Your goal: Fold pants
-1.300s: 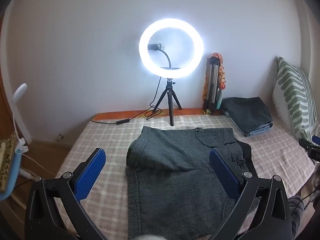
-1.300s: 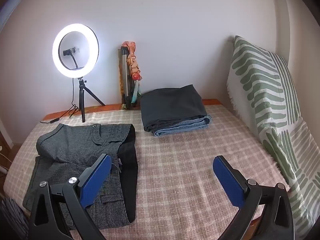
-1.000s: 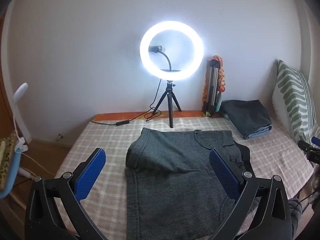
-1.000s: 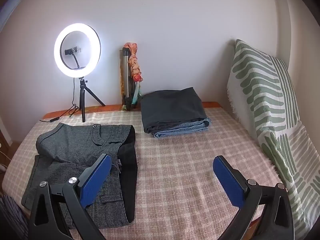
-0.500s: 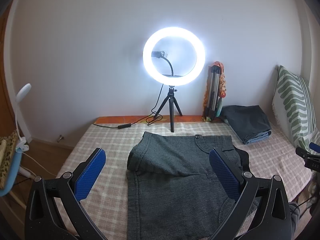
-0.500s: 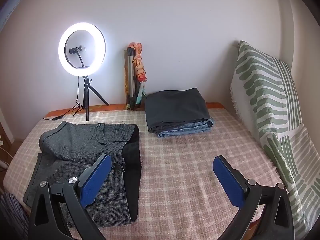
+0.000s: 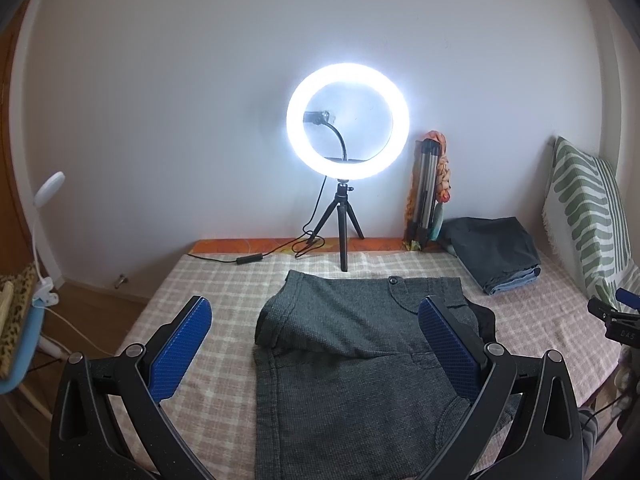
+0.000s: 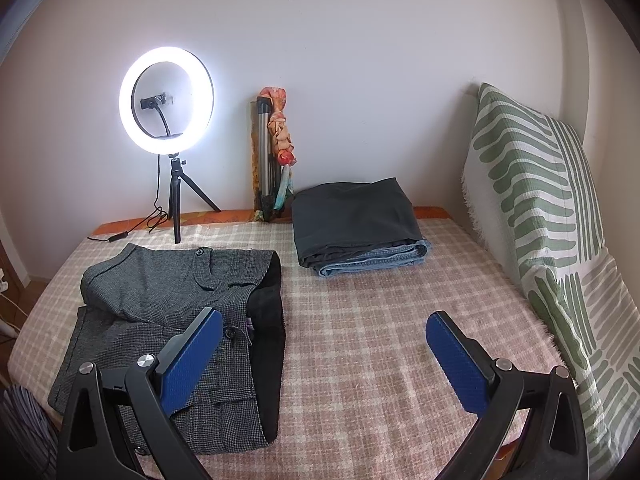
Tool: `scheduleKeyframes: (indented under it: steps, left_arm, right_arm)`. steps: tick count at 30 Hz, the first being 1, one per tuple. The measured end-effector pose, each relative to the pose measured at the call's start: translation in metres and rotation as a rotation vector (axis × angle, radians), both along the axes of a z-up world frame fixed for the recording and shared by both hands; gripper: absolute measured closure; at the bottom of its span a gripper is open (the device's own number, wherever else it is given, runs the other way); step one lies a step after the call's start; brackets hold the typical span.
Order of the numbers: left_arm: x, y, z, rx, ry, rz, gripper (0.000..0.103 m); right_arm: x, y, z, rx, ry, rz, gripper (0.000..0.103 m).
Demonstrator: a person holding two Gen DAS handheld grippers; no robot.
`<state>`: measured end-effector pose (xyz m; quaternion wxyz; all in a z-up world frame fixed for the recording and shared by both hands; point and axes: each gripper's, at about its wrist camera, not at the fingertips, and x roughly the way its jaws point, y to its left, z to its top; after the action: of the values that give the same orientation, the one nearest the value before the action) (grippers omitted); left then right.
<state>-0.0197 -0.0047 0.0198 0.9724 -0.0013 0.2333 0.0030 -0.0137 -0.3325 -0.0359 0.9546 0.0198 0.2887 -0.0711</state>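
Note:
Grey tweed pants [image 7: 352,356] lie on the checked bed cover [image 7: 208,300], with the far part folded over towards me and a black lining along the right side. In the right wrist view the pants [image 8: 168,296] lie at the left. My left gripper [image 7: 316,340] is open and empty, held above the near part of the pants. My right gripper [image 8: 324,344] is open and empty, above the bare cover to the right of the pants. Its tip shows at the right edge of the left wrist view [image 7: 616,312].
A lit ring light on a tripod [image 7: 347,152] stands at the far edge with its cable. A folded tripod with a scarf [image 8: 274,152] leans on the wall. A stack of folded pants [image 8: 356,224] lies far right. A green striped pillow [image 8: 540,208] stands at the right.
Both grippers have drawn back and risen a little from the bed. The pants lie as before. Both grippers stay open.

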Motion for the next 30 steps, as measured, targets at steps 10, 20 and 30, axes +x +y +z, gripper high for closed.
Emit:
scheduleKeyframes:
  steps: [10, 20, 30]
  left_arm:
    - [0.0000, 0.0003, -0.0002, -0.003, 0.000, 0.000, 0.000]
    - [-0.0008, 0.0000, 0.0007, -0.001, -0.001, 0.000, 0.000]
    - [-0.0004, 0.0007, 0.0003, 0.001, -0.002, -0.001, 0.000]
  right_arm:
    - [0.0008, 0.0000, -0.0003, 0.002, 0.002, 0.001, 0.000]
    - [0.0003, -0.0003, -0.0002, 0.005, 0.000, 0.002, 0.000]
    - [0.0008, 0.0012, -0.0009, 0.003, 0.000, 0.003, 0.000]
